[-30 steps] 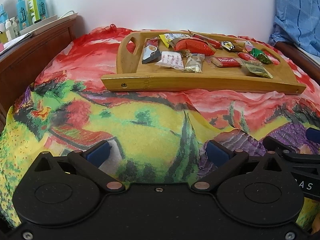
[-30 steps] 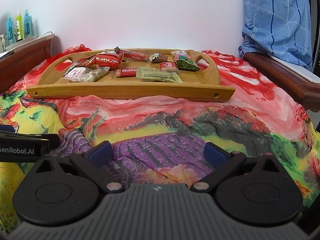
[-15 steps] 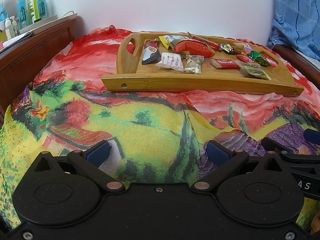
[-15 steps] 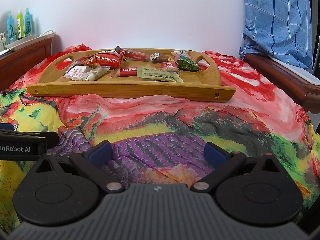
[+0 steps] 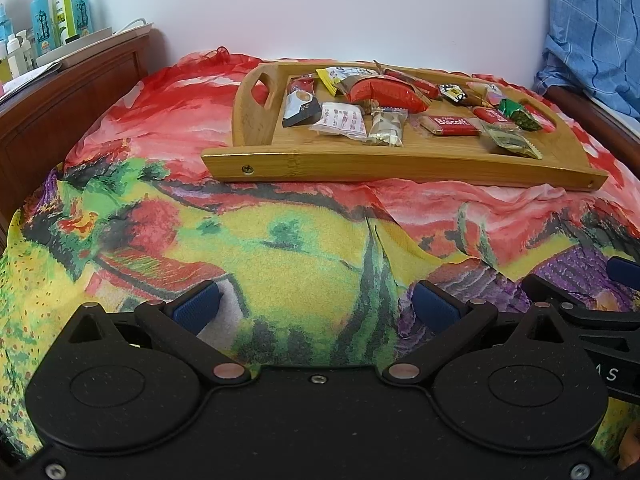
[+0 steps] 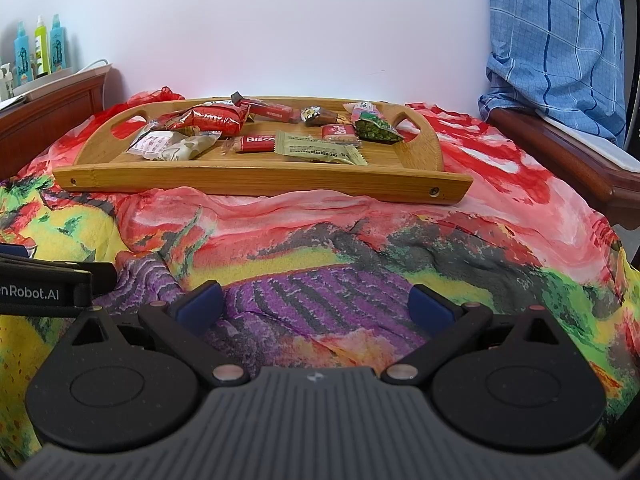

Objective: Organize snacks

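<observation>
A bamboo tray (image 5: 340, 164) (image 6: 256, 180) with cut-out handles rests on a bed covered by a colourful landscape cloth (image 5: 280, 240). Several wrapped snacks lie in it: a red crinkly bag (image 5: 384, 92) (image 6: 212, 118), a red Biscoff bar (image 5: 450, 125) (image 6: 258, 142), a white sachet (image 5: 342, 120), a pale green flat packet (image 6: 320, 148) and a green pea packet (image 6: 374, 130). My left gripper (image 5: 316, 306) is open, low over the cloth, well short of the tray. My right gripper (image 6: 316, 304) is open too, beside it to the right, nothing between its fingers.
A dark wooden headboard (image 5: 60, 100) with several bottles (image 5: 60, 8) on a tray stands at the left. A blue checked cloth (image 6: 560, 40) hangs over the wooden frame (image 6: 560, 152) on the right. A white wall is behind the tray.
Both views have shifted slightly; the tray sits a touch lower and nearer in the right wrist view. Both grippers stay open and nothing was picked up.
</observation>
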`<act>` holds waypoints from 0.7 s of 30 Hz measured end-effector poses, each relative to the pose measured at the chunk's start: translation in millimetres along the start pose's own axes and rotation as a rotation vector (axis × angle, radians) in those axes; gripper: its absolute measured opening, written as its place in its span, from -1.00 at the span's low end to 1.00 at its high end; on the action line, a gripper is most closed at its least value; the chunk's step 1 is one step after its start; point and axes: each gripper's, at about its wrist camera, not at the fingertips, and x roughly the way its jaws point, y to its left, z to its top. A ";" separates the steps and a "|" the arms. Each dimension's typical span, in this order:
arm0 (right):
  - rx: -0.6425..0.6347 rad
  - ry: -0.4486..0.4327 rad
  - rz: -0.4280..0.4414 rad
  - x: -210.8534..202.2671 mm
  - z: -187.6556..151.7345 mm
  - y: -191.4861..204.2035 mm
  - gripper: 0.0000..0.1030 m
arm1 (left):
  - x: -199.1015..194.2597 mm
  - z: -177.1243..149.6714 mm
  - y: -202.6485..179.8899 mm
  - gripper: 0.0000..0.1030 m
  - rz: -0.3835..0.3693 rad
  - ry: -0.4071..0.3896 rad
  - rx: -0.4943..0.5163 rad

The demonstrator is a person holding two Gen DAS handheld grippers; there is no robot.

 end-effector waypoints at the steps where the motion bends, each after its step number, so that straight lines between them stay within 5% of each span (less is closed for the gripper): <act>1: 0.000 0.000 0.000 0.0 0.0 0.0 1.00 | 0.3 -0.3 -0.1 1.00 0.000 -0.001 0.001; 21: -0.002 -0.002 0.003 0.9 0.1 0.8 1.00 | -1.6 -0.1 0.3 1.00 -0.005 -0.002 0.006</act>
